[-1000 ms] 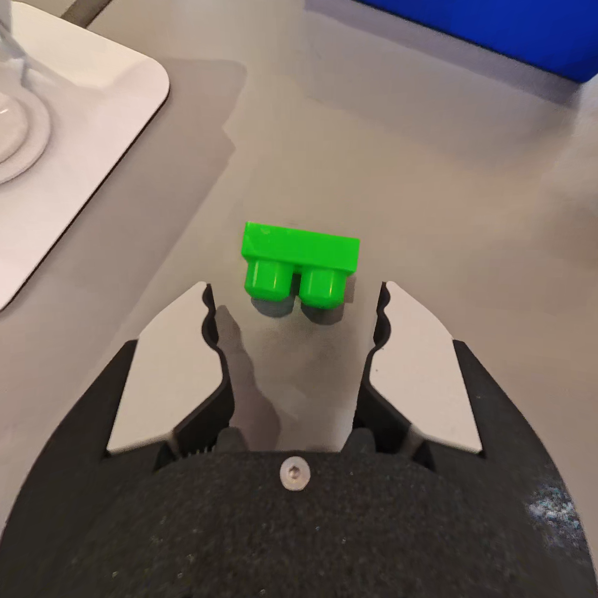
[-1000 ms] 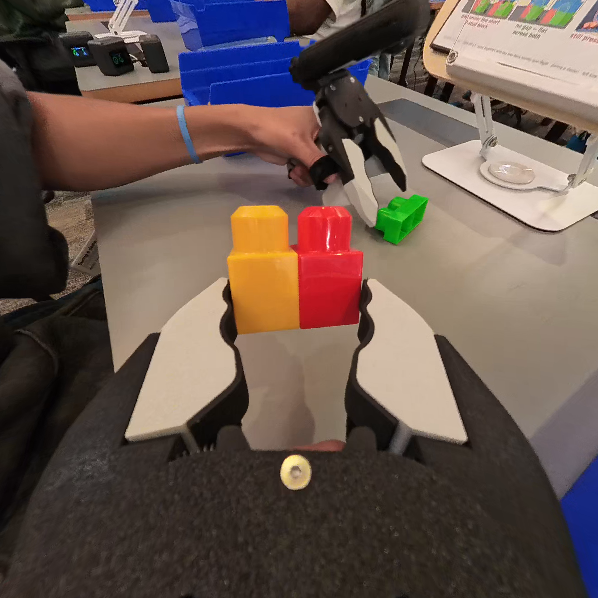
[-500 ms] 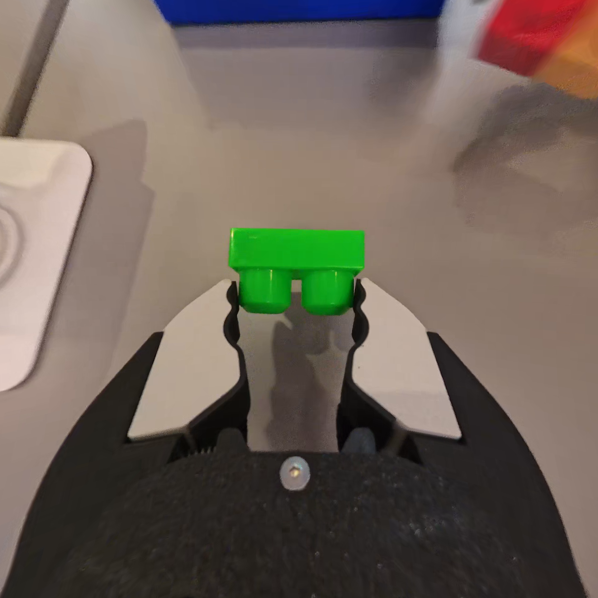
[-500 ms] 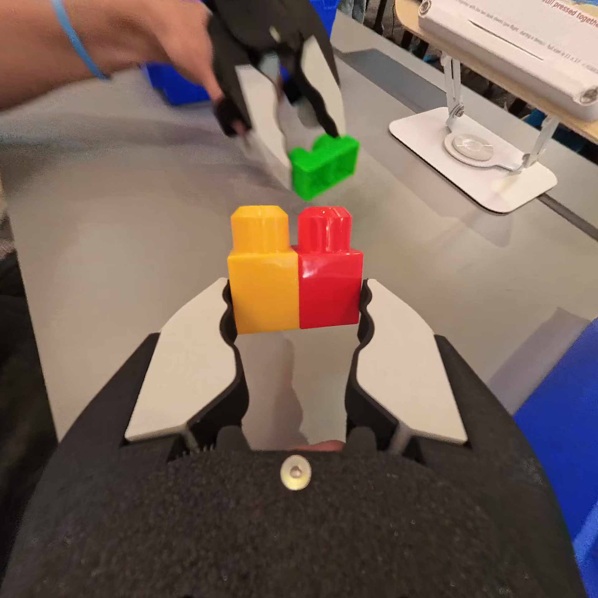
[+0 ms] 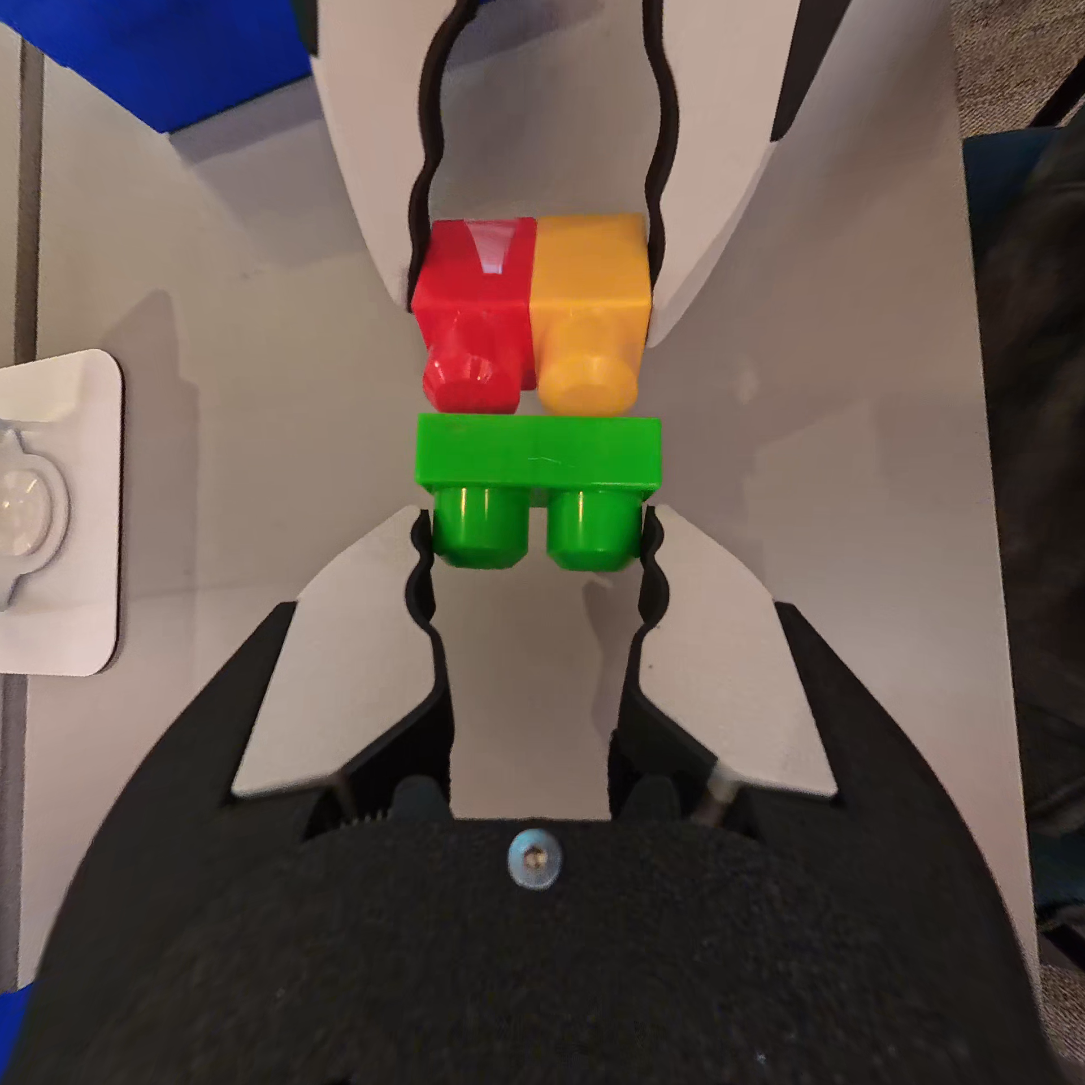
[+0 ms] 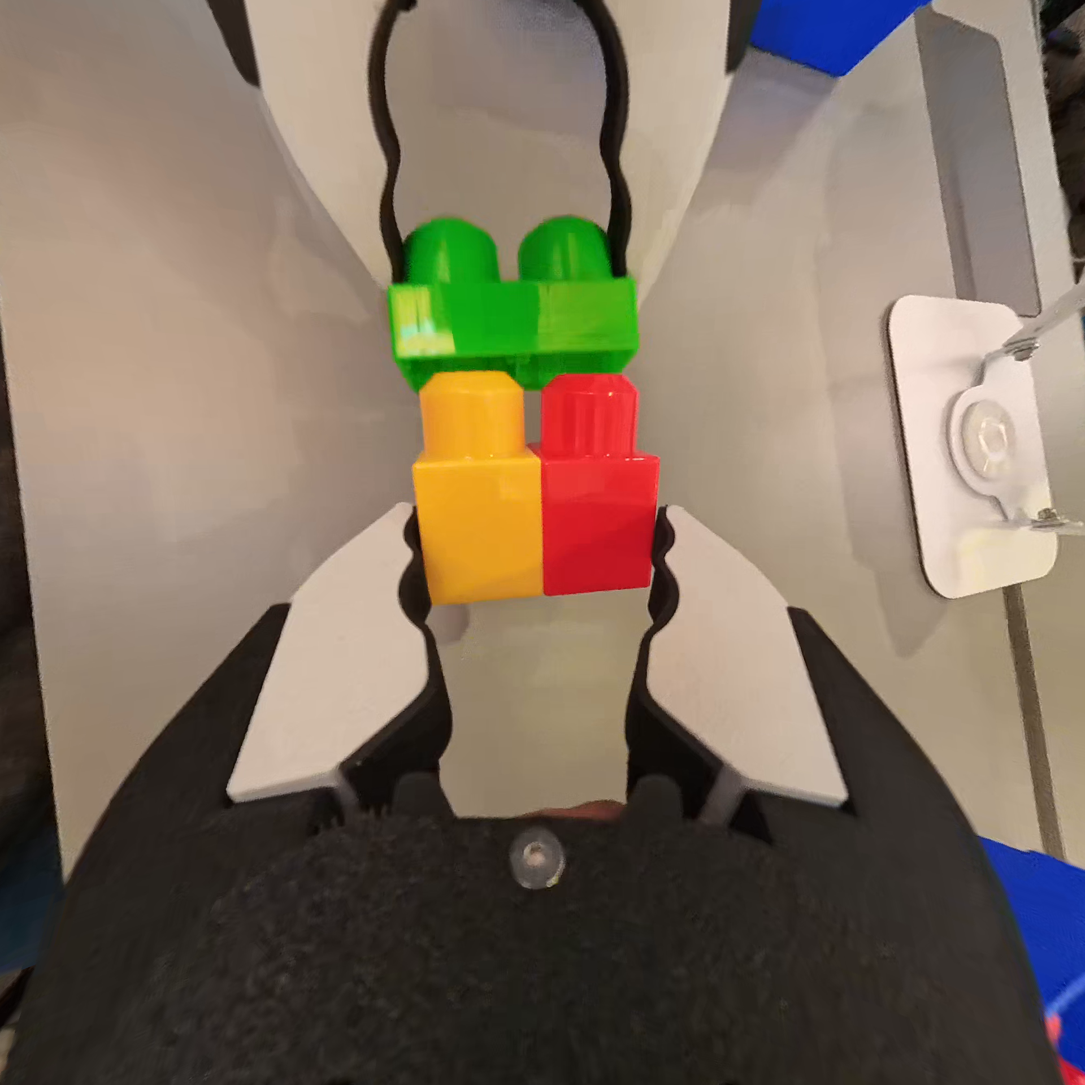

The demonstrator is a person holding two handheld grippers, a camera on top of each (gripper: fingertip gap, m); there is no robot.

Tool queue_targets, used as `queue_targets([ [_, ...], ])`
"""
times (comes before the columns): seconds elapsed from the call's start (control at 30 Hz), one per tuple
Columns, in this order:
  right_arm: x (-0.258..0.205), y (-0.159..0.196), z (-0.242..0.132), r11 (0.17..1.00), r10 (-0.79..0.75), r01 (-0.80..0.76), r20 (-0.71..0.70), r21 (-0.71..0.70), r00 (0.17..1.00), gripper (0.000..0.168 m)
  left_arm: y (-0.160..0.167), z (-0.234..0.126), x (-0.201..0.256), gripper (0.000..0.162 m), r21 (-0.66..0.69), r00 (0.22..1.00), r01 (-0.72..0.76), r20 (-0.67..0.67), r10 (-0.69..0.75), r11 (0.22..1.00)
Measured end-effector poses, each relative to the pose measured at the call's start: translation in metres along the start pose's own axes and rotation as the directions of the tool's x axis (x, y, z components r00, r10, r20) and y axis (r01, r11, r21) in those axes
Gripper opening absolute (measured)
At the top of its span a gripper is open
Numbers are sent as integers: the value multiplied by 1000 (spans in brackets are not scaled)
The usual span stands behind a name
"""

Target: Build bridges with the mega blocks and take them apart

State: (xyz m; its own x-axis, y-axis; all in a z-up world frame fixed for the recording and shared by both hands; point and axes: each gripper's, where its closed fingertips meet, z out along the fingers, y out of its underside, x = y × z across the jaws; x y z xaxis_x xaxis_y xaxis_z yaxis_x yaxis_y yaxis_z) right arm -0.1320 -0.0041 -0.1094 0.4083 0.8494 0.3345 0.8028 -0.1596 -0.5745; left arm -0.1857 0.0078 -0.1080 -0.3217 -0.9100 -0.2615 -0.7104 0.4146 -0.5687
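Observation:
My left gripper (image 5: 537,531) is shut on a green two-stud block (image 5: 537,452), its pads pressing the two studs from both sides. My right gripper (image 6: 537,543) is shut on a yellow block (image 6: 478,528) and a red block (image 6: 599,522) held side by side. The two grippers face each other above the grey table (image 5: 235,293). The green block (image 6: 511,323) sits against the studs of the yellow and red blocks, its hollow side toward them. In the left wrist view the red block (image 5: 469,282) and the yellow block (image 5: 590,276) show between the right gripper's fingers (image 5: 693,246).
A white stand base (image 6: 974,446) lies on the table to the right in the right wrist view and at the left edge in the left wrist view (image 5: 59,511). Blue bins (image 5: 147,59) stand at the far side. A dark sleeve (image 5: 1033,411) is at the right edge. Spacing between my two grippers at the tips: around 6 cm.
My left gripper closed on the green block's studs, lifted it off the table and brought it against the studs of the yellow and red blocks. My right gripper kept its grasp.

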Motion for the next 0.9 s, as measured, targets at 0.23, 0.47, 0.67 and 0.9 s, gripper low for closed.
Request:
queue_targets([
  [0.23,-4,-3,5,998,-54,54,21,-42,998,74,-10,7,2,68,47,1000,27,-13,-27,999],
  [0.47,-2,-2,8,999,-45,46,11,-20,999,73,-7,13,0,67,62,998,56,-27,-54,997],
  [0.67,-1,3,13,1000,-15,15,26,-11,1000,73,-12,18,-2,67,113,994,96,-54,-90,989],
  [0.9,-4,-2,13,997,-22,20,27,75,999,73,-2,41,3,66,83,990,113,-88,-106,990],
])
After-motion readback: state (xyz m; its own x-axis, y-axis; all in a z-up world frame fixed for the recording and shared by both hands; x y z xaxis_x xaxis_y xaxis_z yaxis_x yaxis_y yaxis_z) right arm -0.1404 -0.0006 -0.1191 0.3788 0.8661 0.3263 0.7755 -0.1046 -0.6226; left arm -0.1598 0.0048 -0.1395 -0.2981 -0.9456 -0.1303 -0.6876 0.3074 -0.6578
